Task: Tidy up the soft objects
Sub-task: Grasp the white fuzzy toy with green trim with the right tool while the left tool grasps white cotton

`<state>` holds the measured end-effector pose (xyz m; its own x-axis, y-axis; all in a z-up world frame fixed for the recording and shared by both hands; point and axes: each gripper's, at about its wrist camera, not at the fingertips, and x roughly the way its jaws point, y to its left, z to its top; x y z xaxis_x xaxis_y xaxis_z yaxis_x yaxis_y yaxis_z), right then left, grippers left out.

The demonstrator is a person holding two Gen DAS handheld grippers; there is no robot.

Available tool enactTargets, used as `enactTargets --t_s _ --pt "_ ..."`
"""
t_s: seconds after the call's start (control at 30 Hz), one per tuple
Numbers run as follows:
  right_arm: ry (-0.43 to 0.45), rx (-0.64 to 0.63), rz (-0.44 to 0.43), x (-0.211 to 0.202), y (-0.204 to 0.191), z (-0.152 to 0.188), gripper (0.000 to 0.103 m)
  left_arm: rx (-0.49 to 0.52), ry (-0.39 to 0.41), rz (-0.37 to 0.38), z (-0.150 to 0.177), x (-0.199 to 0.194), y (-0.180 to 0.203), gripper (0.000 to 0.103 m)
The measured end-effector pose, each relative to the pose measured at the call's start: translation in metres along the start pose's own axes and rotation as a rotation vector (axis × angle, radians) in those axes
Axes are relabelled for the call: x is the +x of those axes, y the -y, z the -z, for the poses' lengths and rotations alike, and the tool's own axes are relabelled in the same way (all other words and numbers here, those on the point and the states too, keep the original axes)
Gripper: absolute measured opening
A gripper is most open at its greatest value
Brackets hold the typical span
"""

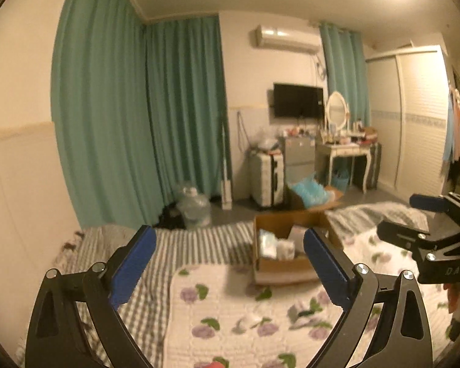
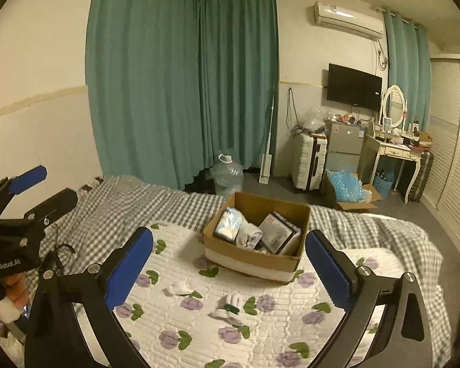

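while both the left tongs (image 1: 230, 263) and right tongs (image 2: 230, 266) hang released and empty, the glove (image 2: 230, 305) and white scrap (image 2: 178, 288) lie lower centre on the bed (image 2: 107, 208), likely bound for the cardboard box (image 2: 251, 257).

An open cardboard box (image 2: 254, 254) sits on the floral quilt (image 2: 260, 331) at mid-bed, holding a blue-white packet (image 2: 228, 224) at its left, a rolled grey cloth (image 2: 248, 234) in the middle and dark flat items at right. Nearer, two small white soft pieces lie loose on the quilt: a crumpled one (image 2: 178, 288) to the left and a sock-like one (image 2: 228, 305) with a dark band right of it.
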<state>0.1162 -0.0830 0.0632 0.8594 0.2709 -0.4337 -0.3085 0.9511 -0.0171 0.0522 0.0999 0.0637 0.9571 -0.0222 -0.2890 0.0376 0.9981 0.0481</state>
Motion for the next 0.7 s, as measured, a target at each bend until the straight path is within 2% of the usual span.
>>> enactTargets --t_s 0.23,0.33,0.47,0.57,0.7 --pt "-0.117 0.012 -0.003 0.089 0.000 0.057 0.100 -0.049 -0.200 0.058 0.063 0.075 -0.007 0.098" --pt "-0.196 0.019 -0.008 0.134 0.008 0.084 0.100 -0.054 -0.254 0.062 0.087 0.106 -0.002 0.098" --pt "-0.332 0.015 -0.017 0.184 0.020 0.118 0.100 -0.059 -0.285 0.066 0.112 0.143 0.007 0.098" --pt "-0.401 -0.008 -0.025 0.210 0.025 0.140 0.100 -0.063 -0.296 0.065 0.131 0.166 0.010 0.098" --pt "-0.480 0.004 -0.067 0.234 0.032 0.162 0.099 -0.005 -0.295 0.047 0.156 0.184 0.019 0.098"
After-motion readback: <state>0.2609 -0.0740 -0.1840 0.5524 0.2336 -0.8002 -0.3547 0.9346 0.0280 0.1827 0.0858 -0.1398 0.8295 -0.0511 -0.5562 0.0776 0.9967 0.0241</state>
